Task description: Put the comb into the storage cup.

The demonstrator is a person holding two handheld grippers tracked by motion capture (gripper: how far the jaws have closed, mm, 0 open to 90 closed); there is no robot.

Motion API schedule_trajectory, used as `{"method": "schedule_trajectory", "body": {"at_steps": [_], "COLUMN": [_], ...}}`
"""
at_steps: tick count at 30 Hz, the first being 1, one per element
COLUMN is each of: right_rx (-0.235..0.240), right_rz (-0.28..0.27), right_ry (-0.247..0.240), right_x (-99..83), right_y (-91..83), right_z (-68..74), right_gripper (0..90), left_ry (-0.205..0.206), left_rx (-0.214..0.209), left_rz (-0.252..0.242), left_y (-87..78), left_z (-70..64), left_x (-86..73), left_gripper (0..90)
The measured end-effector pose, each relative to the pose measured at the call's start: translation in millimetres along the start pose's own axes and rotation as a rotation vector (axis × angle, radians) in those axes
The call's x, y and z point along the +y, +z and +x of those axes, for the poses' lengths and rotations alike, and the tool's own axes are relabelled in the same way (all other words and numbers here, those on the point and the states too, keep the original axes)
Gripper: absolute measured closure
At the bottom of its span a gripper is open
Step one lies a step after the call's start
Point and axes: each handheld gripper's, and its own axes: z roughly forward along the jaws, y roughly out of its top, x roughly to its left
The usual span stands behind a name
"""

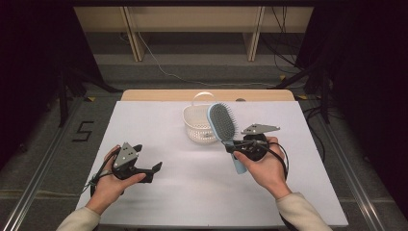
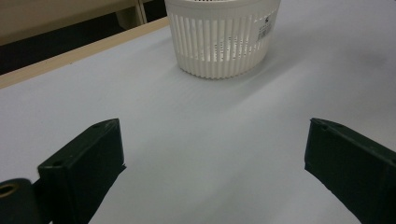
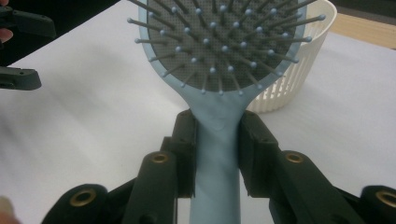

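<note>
A light blue hairbrush (image 1: 223,126) with a grey bristle pad is held up off the table, its head tilted toward the white slatted basket (image 1: 196,126). My right gripper (image 1: 234,144) is shut on the brush's handle just below the head (image 3: 215,135); the bristles (image 3: 219,42) face the camera, with the basket (image 3: 299,70) behind. My left gripper (image 1: 153,169) rests low at the table's left, jaws wide apart and nothing between them (image 2: 212,154). The basket (image 2: 223,37) stands ahead of it.
The white table top (image 1: 192,187) sits on a wooden board whose far edge (image 1: 207,95) shows behind the basket. Cables and table legs lie on the floor beyond. Bare surface spreads between the two grippers.
</note>
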Motion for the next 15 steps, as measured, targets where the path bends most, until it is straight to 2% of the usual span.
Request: {"method": "schedule_trajectory", "body": {"at_steps": [15], "right_rx": [-0.012], "right_rz": [-0.026], "right_ry": [0.001], "right_x": [4.2], "right_y": [-0.3], "right_z": [-3.3], "right_gripper": [70.4], "left_ry": [0.000], "left_rx": [0.001], "left_rz": [0.001], "left_y": [0.1], "left_z": [0.2], "left_x": [-0.2], "left_gripper": [4.2]}}
